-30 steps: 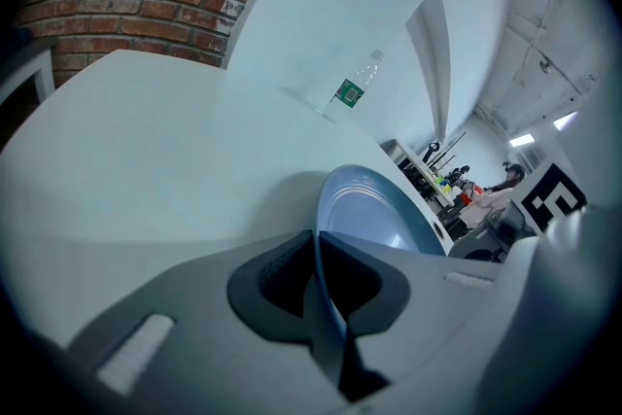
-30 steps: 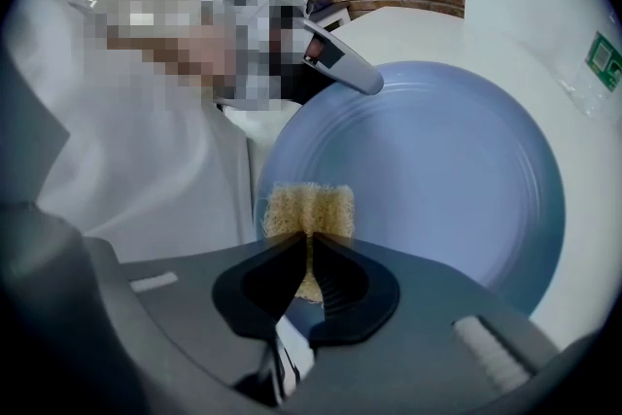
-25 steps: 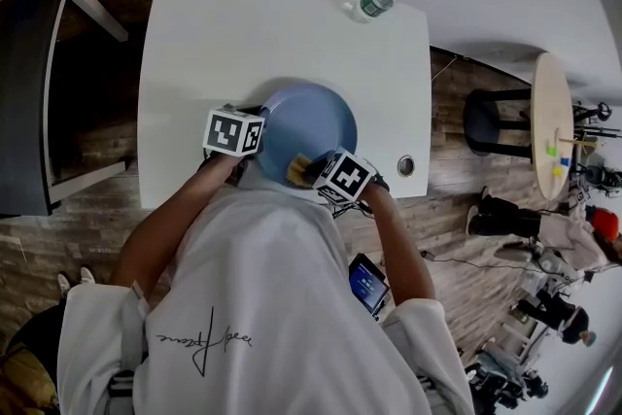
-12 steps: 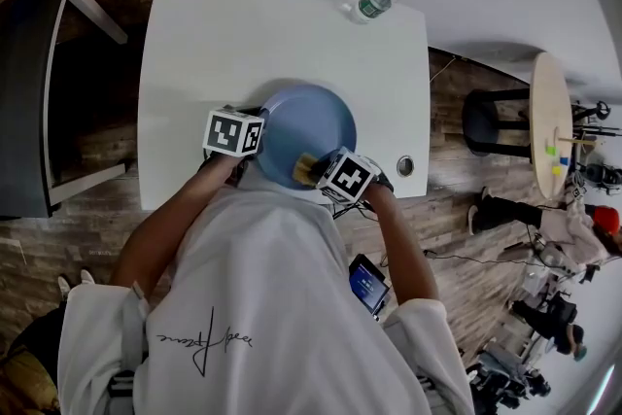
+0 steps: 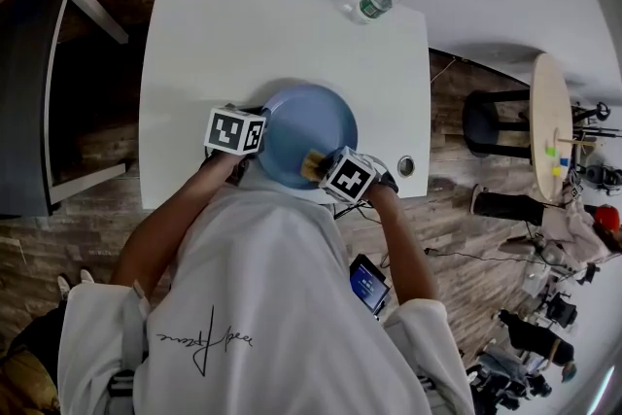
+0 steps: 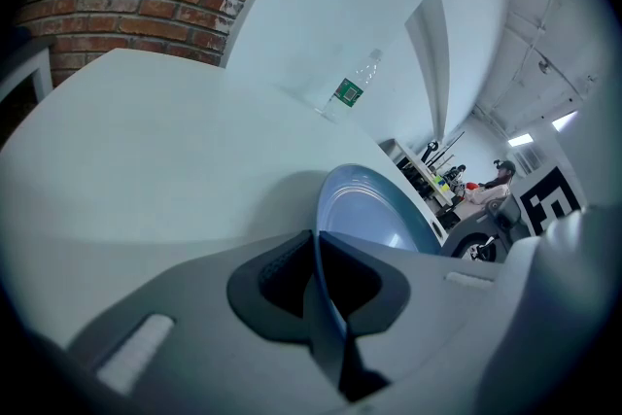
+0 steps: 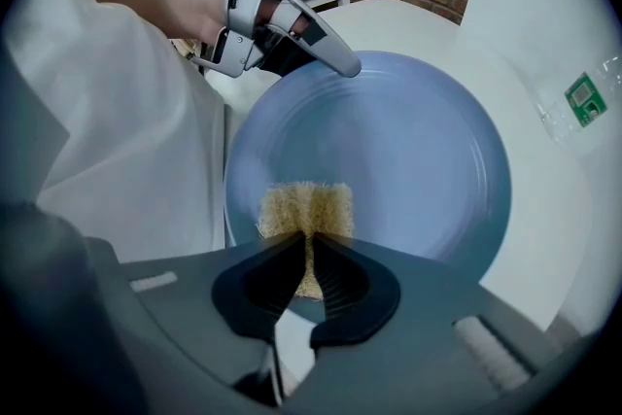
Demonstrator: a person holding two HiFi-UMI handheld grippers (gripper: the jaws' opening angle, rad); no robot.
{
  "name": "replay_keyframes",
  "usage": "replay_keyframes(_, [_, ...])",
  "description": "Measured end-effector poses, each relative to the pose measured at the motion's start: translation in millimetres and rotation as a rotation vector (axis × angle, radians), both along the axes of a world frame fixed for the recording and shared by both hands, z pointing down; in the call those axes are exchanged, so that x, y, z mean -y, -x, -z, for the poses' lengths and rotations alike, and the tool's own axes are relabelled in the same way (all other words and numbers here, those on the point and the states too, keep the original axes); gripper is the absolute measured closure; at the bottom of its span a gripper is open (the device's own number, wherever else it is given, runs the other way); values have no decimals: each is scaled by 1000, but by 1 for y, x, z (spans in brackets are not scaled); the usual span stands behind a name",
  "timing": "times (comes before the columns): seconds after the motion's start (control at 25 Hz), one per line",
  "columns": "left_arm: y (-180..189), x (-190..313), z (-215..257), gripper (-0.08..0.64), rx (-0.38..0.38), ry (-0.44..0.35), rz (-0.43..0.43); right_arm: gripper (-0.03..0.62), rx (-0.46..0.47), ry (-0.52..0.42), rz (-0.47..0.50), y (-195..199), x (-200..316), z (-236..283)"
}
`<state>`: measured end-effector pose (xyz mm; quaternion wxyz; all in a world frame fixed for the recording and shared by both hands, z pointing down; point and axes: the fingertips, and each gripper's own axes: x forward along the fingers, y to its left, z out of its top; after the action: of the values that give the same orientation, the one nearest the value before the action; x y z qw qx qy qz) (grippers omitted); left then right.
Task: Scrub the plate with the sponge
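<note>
Head view: the blue plate (image 5: pixel 316 117) sits near the front edge of the white table (image 5: pixel 194 34), left gripper (image 5: pixel 259 129) at its left rim, right gripper (image 5: pixel 319 168) over the sponge (image 5: pixel 309 166). Left gripper view: jaws clamp the rim; grip it firmly. Right gripper view: jaws pinch the sponge on the plate's near side; press flat, sweep wide

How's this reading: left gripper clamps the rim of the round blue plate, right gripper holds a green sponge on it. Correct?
Wrong colour: the sponge is yellowish tan, not green, as the right gripper view shows. Otherwise yes: the left gripper clamps the rim of the round blue plate, and the right gripper holds the sponge on it.
</note>
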<state>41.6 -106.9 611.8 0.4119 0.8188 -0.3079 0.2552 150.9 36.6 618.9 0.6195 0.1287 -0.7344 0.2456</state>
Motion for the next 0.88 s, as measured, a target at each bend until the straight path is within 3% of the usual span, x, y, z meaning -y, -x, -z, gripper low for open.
replay_keyframes(0.28, [0,0,0,532,1,0,0,560,-21,-31,-21,-5,5,2])
replay_keyframes(0.52, [0,-1,0,532,2,-1,-3,558,-30,-70,-129,-17,16,2])
replay_keyframes(0.88, [0,-2,-1,531,5,-6,-7,560,-66,-167,-185,-30,33,2])
